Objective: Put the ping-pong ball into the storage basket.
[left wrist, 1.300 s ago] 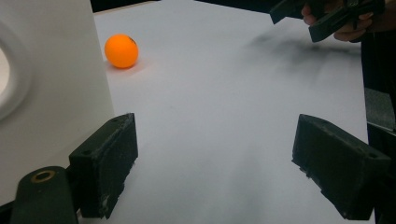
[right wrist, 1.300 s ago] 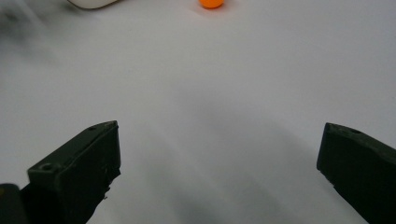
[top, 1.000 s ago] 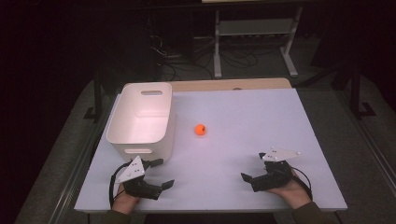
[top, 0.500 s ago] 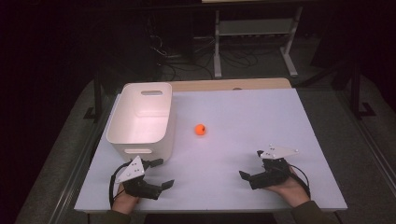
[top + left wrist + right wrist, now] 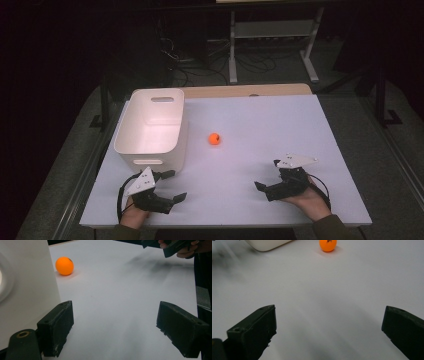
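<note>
Nothing grasped yet. Orange ball point(image 5: 214, 139) lay loose on the surface point(image 5: 300, 125), just beside the white bin point(image 5: 131, 145). Left gripper point(image 5: 175, 187) and right gripper point(image 5: 267, 177) rested near, jaws apart; pickup remained.

Flat white rectangular tabletop point(image 5: 280, 125) with pale wooden far edge point(image 5: 240, 90), grey carpeted floor point(image 5: 360, 130), white metal shelf frame point(image 5: 272, 35) behind, tangled black cables point(image 5: 192, 62) on floor, dark unlit room.

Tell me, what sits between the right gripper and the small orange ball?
Nothing: in the right gripper view, bare white table stretches from the right gripper to the ball.
</note>
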Demonstrator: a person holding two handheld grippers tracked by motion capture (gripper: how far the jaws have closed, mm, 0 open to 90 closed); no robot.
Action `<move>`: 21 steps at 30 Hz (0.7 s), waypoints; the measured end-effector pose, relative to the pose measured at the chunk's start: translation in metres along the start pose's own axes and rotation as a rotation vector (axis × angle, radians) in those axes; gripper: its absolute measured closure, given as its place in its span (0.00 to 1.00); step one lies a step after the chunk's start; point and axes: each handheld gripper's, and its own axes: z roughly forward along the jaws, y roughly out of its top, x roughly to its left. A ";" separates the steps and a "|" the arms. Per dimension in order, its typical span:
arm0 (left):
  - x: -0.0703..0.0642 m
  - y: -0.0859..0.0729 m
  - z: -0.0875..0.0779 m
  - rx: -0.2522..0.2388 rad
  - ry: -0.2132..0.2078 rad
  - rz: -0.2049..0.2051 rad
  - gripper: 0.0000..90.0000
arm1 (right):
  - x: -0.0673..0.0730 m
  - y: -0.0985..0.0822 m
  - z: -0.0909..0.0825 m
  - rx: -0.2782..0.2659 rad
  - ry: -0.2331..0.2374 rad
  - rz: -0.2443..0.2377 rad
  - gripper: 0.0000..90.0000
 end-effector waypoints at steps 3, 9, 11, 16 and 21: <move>0.000 0.000 0.000 -0.003 0.001 0.001 0.16 | -0.001 0.002 0.002 0.000 0.001 -0.001 0.00; 0.000 0.000 -0.001 -0.004 0.001 0.006 0.16 | -0.002 0.004 0.002 -0.005 0.002 0.010 0.00; 0.000 0.000 -0.001 -0.005 0.000 0.006 0.16 | -0.003 0.004 0.003 -0.002 0.001 0.006 0.00; 0.000 0.000 0.000 -0.007 0.000 -0.003 0.16 | -0.002 0.007 0.004 -0.002 0.003 0.005 0.00; 0.000 0.000 0.000 -0.003 -0.001 -0.002 0.16 | -0.002 0.009 0.005 -0.004 0.007 0.002 0.00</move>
